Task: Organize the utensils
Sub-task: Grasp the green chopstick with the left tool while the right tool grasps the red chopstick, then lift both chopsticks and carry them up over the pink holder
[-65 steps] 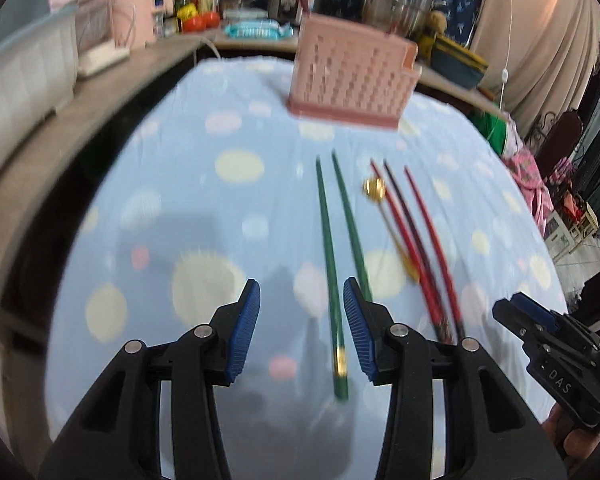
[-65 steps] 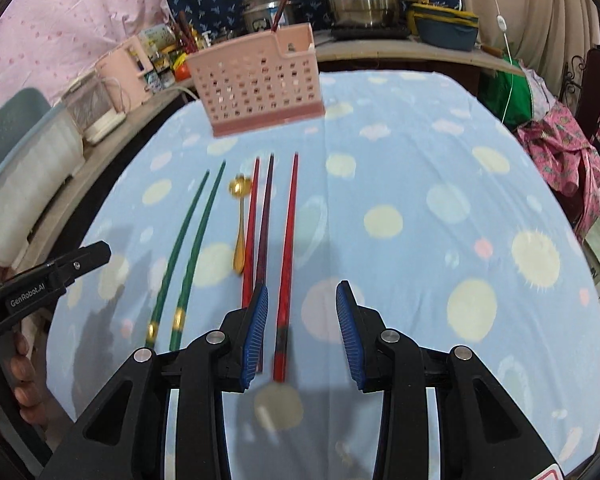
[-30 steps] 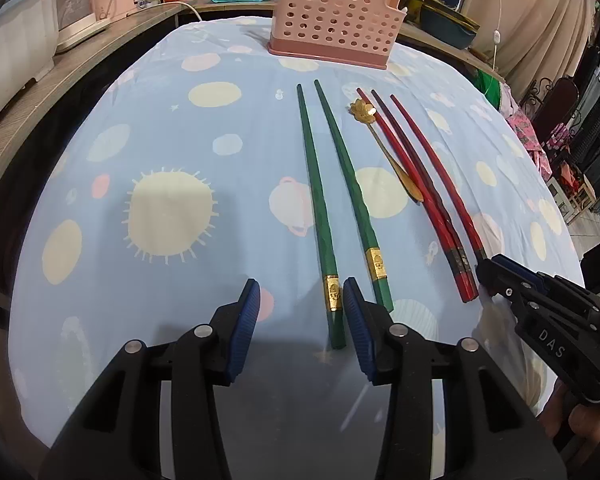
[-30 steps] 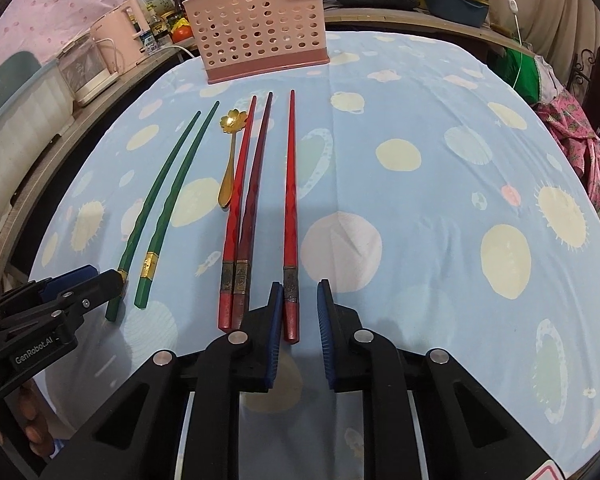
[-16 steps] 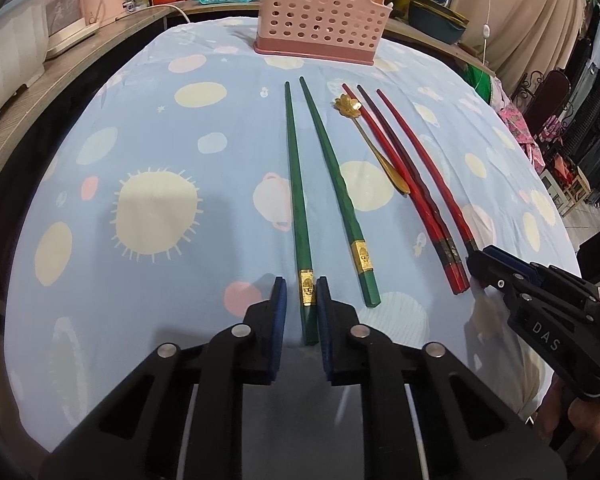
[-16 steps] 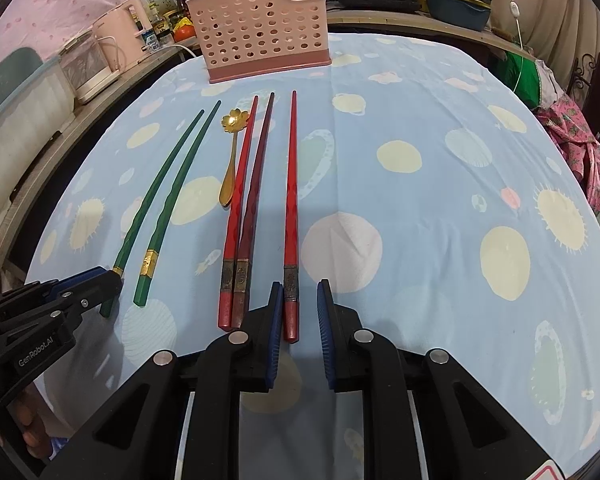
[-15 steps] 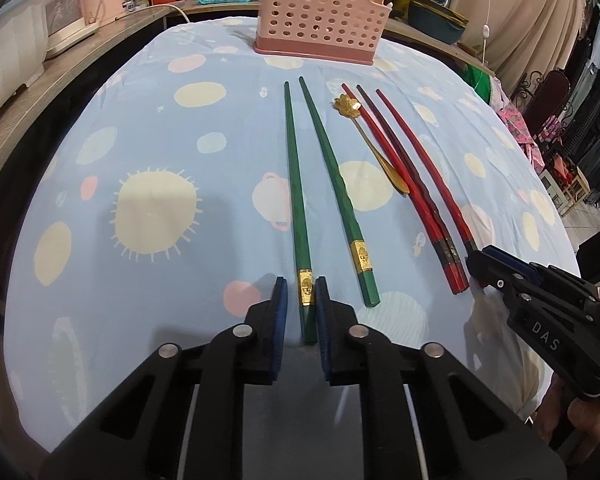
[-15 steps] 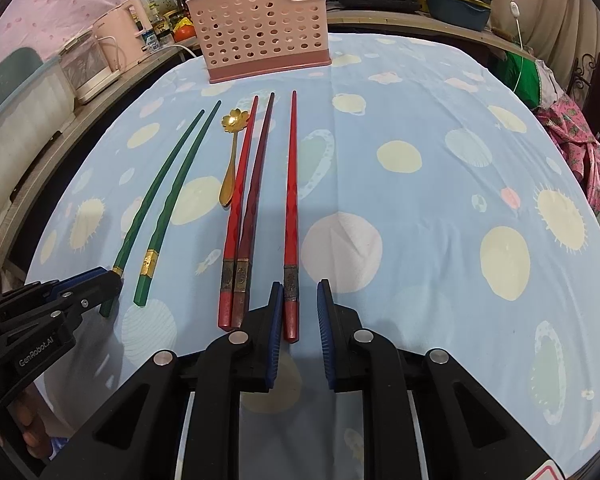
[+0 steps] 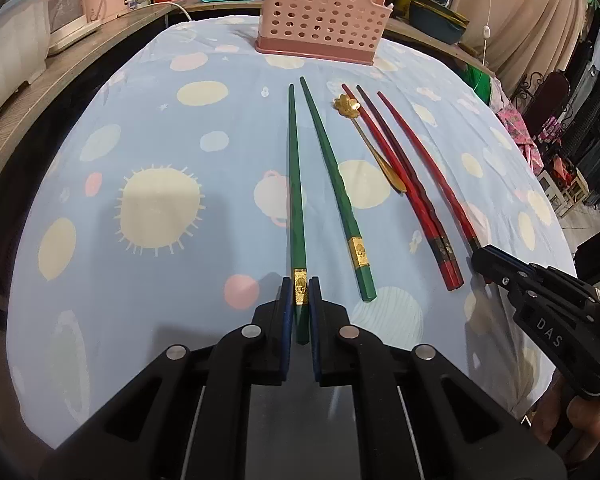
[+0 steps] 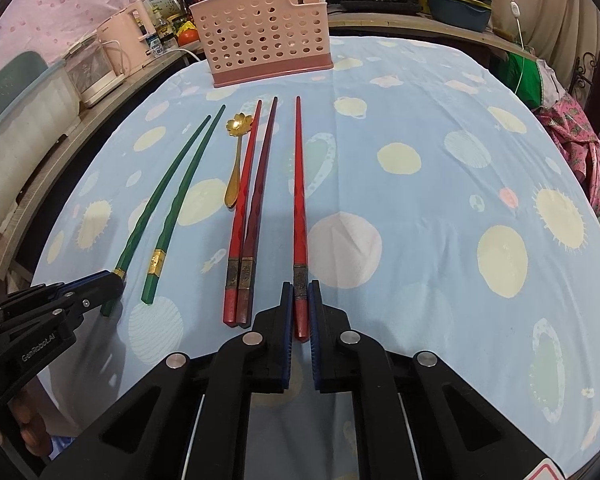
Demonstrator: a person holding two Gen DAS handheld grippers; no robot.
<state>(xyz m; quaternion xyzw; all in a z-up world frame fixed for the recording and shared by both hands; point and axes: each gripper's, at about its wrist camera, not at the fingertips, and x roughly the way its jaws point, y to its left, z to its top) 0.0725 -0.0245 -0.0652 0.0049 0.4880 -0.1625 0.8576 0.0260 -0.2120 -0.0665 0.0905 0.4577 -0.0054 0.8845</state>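
Green chopsticks, we count two in the left wrist view; the left gripper (image 9: 301, 300) has just closed onto the butt of the left green chopstick (image 9: 295, 184), which lies flat on the tablecloth (image 9: 160, 120), tip toward the pink basket (image 9: 320, 12). In the right wrist view we count three red chopsticks and one gold spoon (image 10: 236, 160); the right gripper (image 10: 301, 304) has just closed onto the rightmost red chopstick (image 10: 299, 184), likewise tip toward the basket.
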